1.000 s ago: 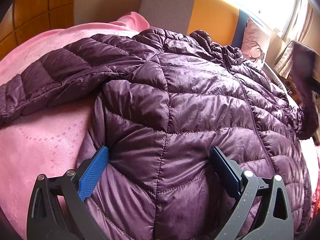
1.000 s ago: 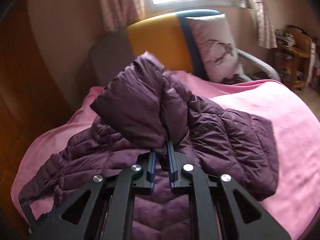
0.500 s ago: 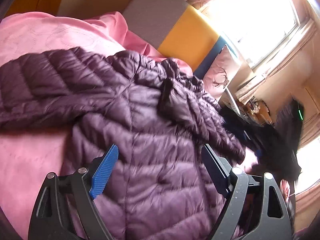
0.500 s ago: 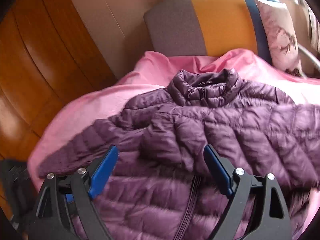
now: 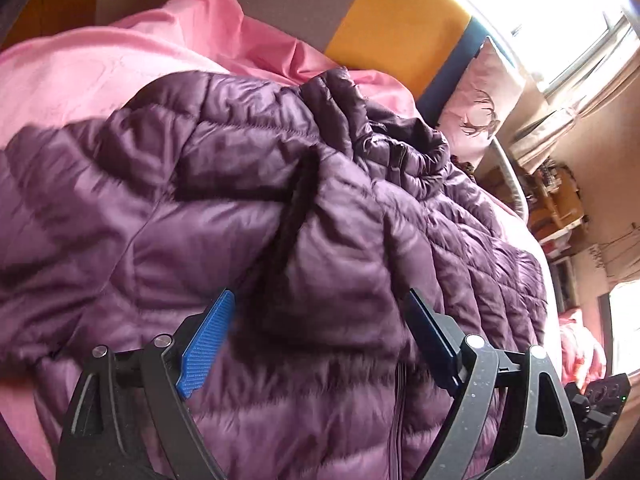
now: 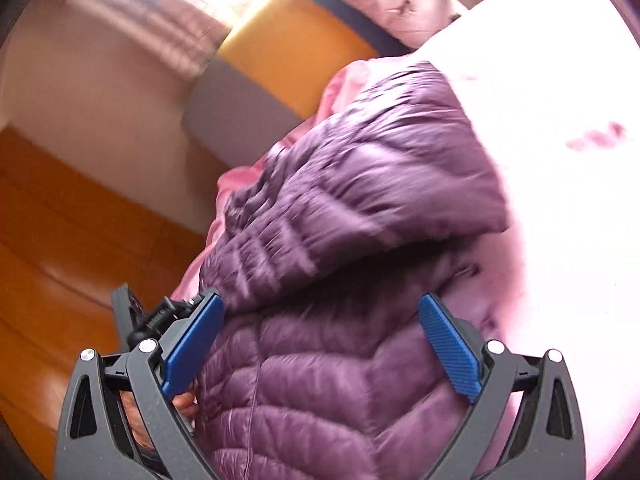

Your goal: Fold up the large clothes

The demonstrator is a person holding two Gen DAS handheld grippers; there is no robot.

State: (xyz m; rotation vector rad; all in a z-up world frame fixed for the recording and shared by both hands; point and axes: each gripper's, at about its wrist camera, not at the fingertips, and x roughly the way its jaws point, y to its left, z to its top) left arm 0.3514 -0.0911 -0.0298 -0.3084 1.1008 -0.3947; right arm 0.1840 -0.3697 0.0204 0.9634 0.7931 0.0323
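The purple puffer jacket (image 5: 304,240) lies spread on the pink bedspread (image 5: 100,64), zip side up, one sleeve (image 5: 332,264) folded in across its chest, likely the first fold to narrow it. The collar (image 5: 400,148) bunches toward the orange and grey headboard (image 5: 400,28), where a deer-print pillow (image 5: 484,96) leans. The left tongs (image 5: 316,340) hang over that folded sleeve, jaws wide but closing, quilting between the pads, nothing pinched. The right tongs (image 6: 320,344) sit low over the jacket (image 6: 352,240)'s other flank near the bed's edge, jaws opening, spread wide, gripping nothing; it looks like they're letting go so the fold can settle. A hand (image 5: 580,356) on the right handle shows at the left view's edge.
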